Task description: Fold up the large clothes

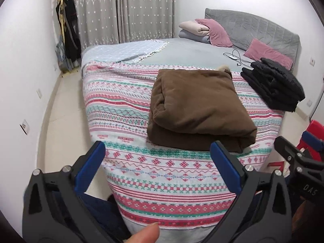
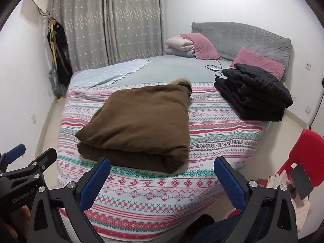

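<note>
A folded brown coat (image 1: 198, 109) with a fur trim lies on the patterned blanket (image 1: 125, 105) near the foot of the bed; it also shows in the right wrist view (image 2: 141, 125). A folded black jacket (image 1: 273, 85) lies at the bed's right side, also in the right wrist view (image 2: 255, 95). My left gripper (image 1: 160, 156) is open and empty, held back from the bed's foot, short of the coat. My right gripper (image 2: 162, 172) is open and empty, beside the left one, just before the coat's near edge.
Pink pillows (image 2: 202, 46) and folded bedding (image 2: 180, 44) lie by the grey headboard (image 2: 253, 36). A cable (image 2: 216, 66) lies on the grey sheet. A red plastic chair (image 2: 303, 158) stands right of the bed. Hung clothes (image 1: 66, 30) and curtains (image 1: 125, 10) are at the far left.
</note>
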Motion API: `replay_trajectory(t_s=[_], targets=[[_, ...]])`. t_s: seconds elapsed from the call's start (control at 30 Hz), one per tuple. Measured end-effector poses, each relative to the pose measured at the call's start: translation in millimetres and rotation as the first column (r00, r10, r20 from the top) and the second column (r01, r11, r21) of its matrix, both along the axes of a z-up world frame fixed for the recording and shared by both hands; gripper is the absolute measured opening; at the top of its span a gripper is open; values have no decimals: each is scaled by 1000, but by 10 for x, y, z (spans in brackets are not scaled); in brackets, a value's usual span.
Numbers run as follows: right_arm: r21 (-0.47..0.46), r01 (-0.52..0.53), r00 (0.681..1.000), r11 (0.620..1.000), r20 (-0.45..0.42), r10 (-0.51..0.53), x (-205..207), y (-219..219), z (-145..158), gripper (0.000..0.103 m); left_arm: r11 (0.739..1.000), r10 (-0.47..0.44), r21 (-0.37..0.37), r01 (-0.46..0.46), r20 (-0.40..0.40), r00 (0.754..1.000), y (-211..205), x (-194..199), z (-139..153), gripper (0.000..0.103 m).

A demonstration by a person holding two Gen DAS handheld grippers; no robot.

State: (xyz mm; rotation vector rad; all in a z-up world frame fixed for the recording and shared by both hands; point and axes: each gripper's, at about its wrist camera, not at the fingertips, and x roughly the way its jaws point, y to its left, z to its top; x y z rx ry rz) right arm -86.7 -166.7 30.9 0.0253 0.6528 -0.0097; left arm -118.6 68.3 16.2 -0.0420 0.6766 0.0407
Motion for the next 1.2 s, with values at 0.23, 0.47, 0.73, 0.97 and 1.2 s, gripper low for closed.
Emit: replay_trajectory(t_s=[0.23, 0.47, 0.73, 0.97, 1.2], targets=[[-25, 43, 999, 999, 8, -43, 72, -46, 5, 103, 999, -31, -14, 31, -11, 999, -64, 69, 1, 103], [-26, 29, 1000, 999, 5, -29, 94, -46, -22, 103, 1000, -21, -5, 21, -33, 999, -74, 85, -75, 103], [-33, 34, 999, 999, 2, -34, 120, -25, -51, 103, 1000, -23, 18, 23, -26, 999, -92, 82, -101, 103], [-30, 37, 999, 999, 1, -37, 146, -44, -66, 103, 999, -40, 5, 40, -34, 999, -124, 109, -98, 103], [-31, 44, 999, 999, -2, -44, 167, -63, -83, 103, 1000, -31, -1, 31, -32, 999, -130, 164, -100, 103]])
